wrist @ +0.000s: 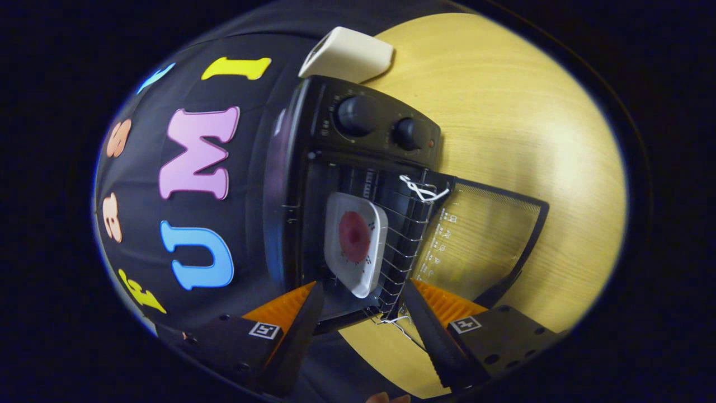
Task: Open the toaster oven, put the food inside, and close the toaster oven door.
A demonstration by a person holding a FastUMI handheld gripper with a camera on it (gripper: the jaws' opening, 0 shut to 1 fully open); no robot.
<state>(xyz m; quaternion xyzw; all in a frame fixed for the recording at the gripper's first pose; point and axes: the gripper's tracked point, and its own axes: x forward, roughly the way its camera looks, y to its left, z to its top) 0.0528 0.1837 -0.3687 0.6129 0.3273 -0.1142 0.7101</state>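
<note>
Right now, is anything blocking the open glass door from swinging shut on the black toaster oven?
Nothing visible blocks it. The white plate sits inside on the wire rack; the open tool hangs ahead of the glass door.

White box (348, 55); wooden table (520, 129)

A black toaster oven (358, 184) with two knobs stands on a wooden table, its glass door (481, 235) swung fully open. Inside, a white square plate (356, 242) bearing a round red food item (354, 237) rests on the wire rack (405, 246).
</note>
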